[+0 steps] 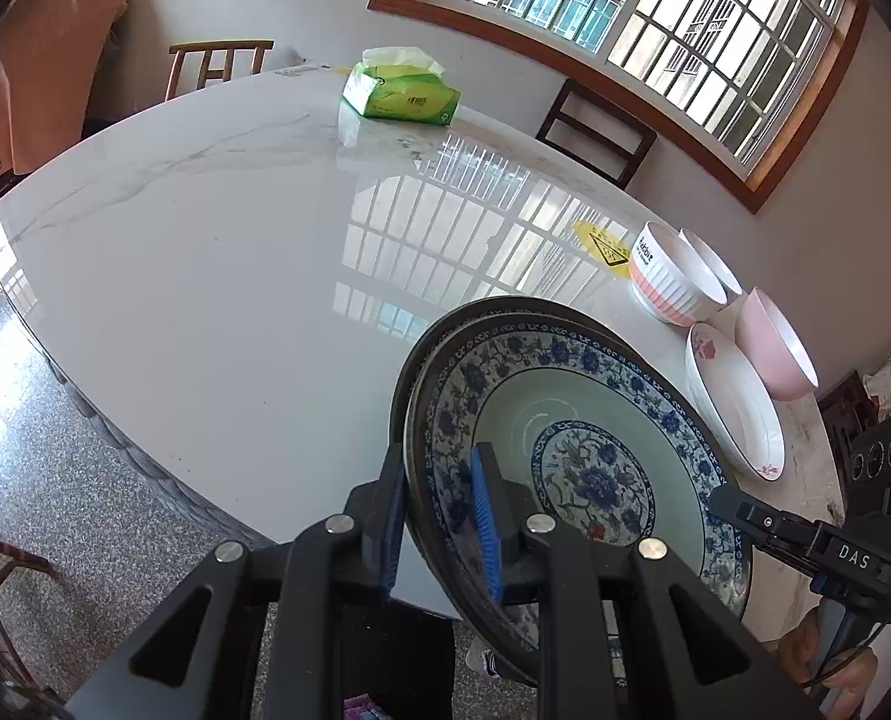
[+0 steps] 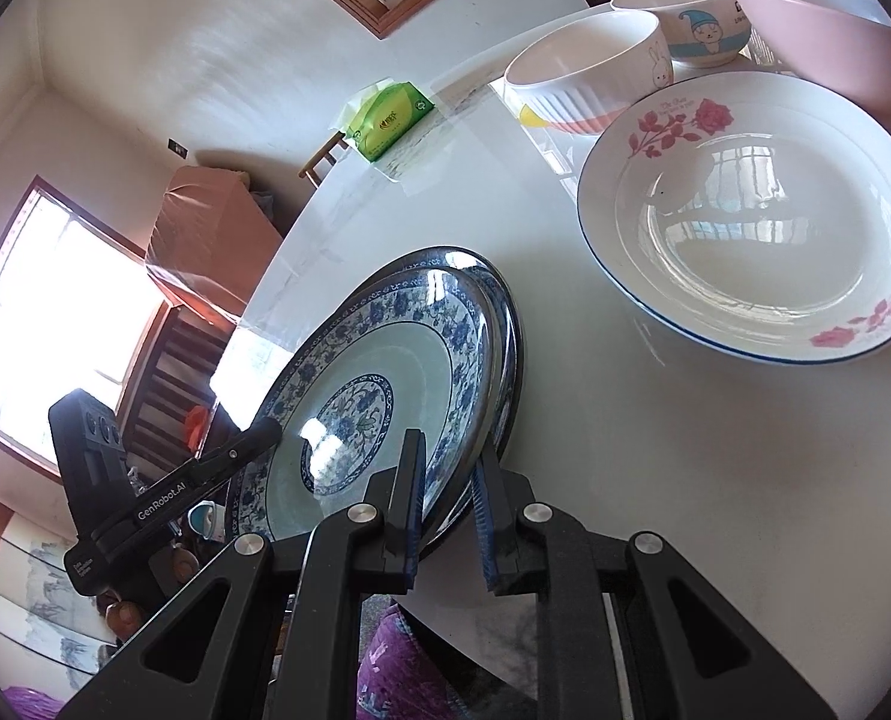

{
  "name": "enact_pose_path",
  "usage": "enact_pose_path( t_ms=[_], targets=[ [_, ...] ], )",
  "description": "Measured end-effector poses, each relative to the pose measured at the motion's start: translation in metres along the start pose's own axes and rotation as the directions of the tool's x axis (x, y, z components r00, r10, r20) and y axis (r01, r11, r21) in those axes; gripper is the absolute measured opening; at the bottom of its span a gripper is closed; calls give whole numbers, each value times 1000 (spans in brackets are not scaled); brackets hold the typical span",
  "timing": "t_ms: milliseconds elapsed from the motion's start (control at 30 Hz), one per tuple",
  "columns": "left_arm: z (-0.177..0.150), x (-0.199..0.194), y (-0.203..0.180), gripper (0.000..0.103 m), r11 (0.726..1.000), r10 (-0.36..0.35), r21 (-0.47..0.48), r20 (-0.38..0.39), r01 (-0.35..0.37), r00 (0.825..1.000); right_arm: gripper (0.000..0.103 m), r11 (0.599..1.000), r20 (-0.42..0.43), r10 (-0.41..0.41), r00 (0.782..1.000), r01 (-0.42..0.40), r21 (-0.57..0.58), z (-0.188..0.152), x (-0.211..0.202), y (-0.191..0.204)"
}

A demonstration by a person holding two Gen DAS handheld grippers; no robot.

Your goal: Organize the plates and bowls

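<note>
Both tongs clamp opposite rims of the blue-patterned plate: left tongs (image 1: 439, 516), right tongs (image 2: 448, 513). The blue-patterned plate (image 1: 571, 450) hangs tilted at the near edge of the counter (image 1: 205, 300); a second rim shows behind it, perhaps another plate. Step in hand appears to be carrying it; next calls for levelling and setting it on or beside the rose plate (image 2: 751, 216) near the bowls (image 2: 589, 66).

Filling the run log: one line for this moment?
left gripper: shut on blue-patterned plates | right gripper: shut on same rim | plates: tilted
</note>
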State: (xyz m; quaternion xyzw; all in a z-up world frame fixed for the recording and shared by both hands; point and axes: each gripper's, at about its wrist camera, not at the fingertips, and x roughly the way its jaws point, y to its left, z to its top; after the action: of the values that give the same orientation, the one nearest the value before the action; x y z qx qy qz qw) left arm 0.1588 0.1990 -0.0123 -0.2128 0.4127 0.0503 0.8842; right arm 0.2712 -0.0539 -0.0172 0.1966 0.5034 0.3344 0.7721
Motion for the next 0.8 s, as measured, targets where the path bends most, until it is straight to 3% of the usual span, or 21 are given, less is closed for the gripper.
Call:
enact_pose_path(
  t_ms=[800],
  targets=[
    [-1,6,-6,24,996,53,72,49,-57,997,18,984,74,-125,989,133,-119,-2,-1,15]
  ],
)
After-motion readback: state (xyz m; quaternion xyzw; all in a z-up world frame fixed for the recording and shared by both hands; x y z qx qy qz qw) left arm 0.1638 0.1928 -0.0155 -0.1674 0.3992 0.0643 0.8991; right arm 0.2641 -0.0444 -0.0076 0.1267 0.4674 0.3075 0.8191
